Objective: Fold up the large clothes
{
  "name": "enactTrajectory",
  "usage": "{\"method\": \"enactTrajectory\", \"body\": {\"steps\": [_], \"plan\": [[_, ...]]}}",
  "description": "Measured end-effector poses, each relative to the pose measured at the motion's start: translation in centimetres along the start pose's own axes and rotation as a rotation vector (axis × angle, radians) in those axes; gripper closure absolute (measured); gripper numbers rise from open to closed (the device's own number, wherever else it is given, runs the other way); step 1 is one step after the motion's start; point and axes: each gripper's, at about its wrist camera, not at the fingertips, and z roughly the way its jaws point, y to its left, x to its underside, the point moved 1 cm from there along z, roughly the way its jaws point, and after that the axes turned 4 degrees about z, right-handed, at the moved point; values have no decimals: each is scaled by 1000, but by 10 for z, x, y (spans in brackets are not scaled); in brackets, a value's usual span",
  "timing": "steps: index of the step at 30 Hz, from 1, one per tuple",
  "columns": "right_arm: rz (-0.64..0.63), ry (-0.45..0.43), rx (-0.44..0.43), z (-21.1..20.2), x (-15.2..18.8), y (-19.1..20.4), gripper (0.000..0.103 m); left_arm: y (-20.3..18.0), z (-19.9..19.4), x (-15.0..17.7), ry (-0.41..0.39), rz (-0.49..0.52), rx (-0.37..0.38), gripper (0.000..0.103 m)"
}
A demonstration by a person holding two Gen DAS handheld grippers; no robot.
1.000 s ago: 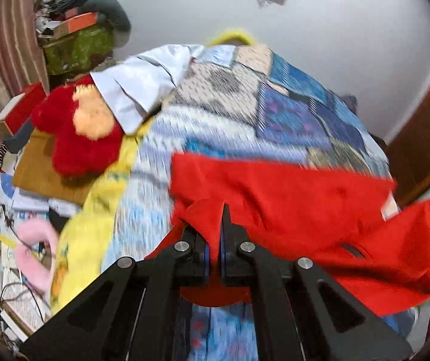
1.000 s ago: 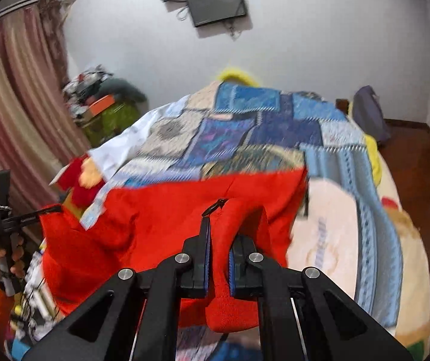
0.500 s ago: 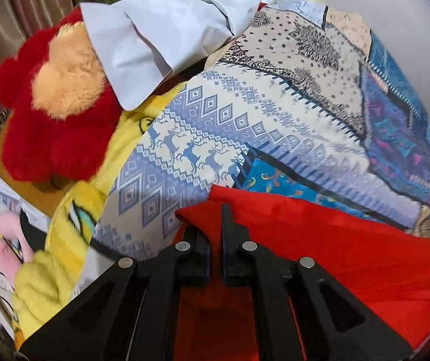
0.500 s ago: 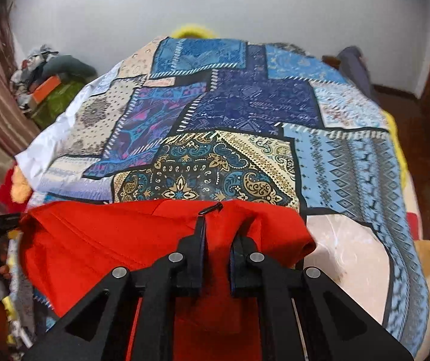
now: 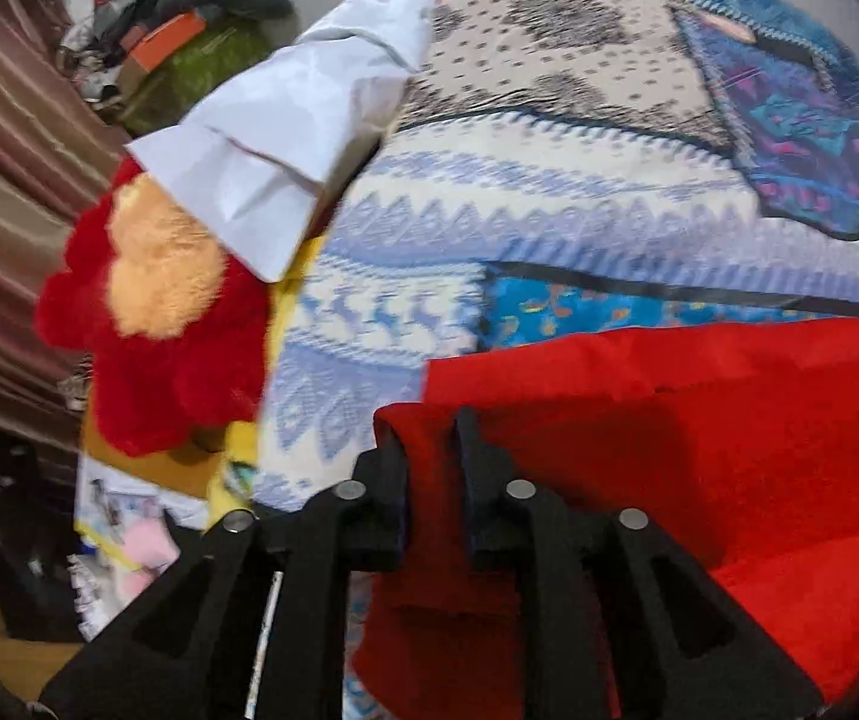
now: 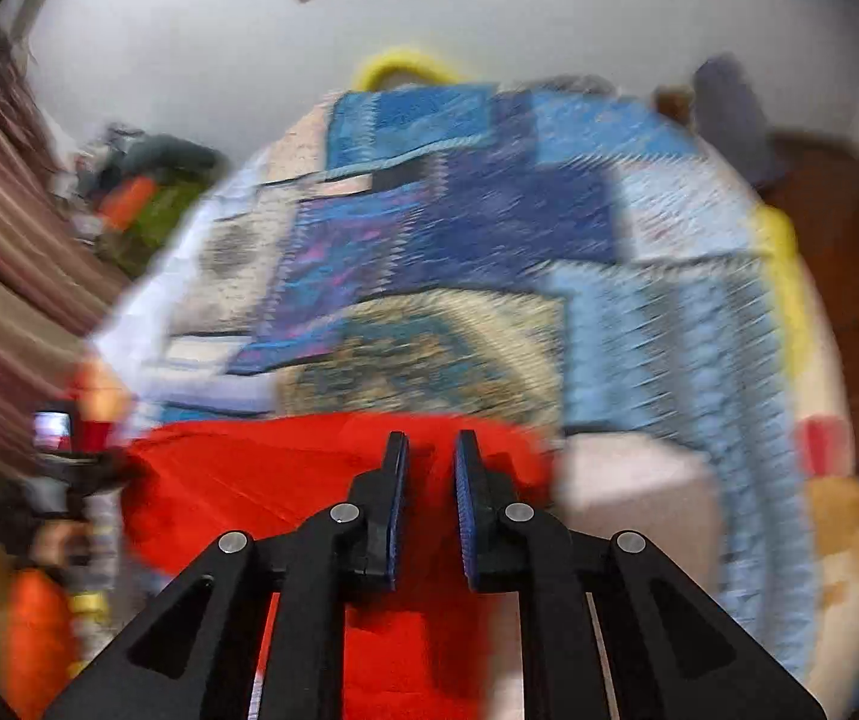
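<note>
On the bed, left wrist view: the red garment lies on the patchwork quilt. The left hand-held gripper stands slightly parted over the garment's corner, red cloth in the gap; grip cannot be confirmed. A red plush toy lies beside the bed. Right wrist view, blurred: the right hand-held gripper stands parted above the garment, holding nothing.
</note>
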Motion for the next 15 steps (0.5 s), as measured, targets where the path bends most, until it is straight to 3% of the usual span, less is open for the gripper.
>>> {"method": "enactTrajectory", "body": {"steps": [1,3,5,8,11,13,15], "plan": [[-36,-73,168,-10,-2,-3,93,4,-1,-1,6,-19,7,74],[-38,-122,263,-24,-6,-15,93,15,-14,-4,-19,-68,34,74],[-24,-120,209,-39,-4,-26,93,23,-32,-7,-62,-79,61,71],[-71,-118,131,-59,10,-25,93,29,-65,-10,-135,-63,56,51],[-128,-131,86,-70,29,-8,93,26,-94,-2,-207,5,68,37],[-154,-107,12,-67,44,7,93,16,-105,8,-229,64,77,22],[-179,-70,-34,-55,56,24,93,4,-109,17,-240,108,82,18]]}}
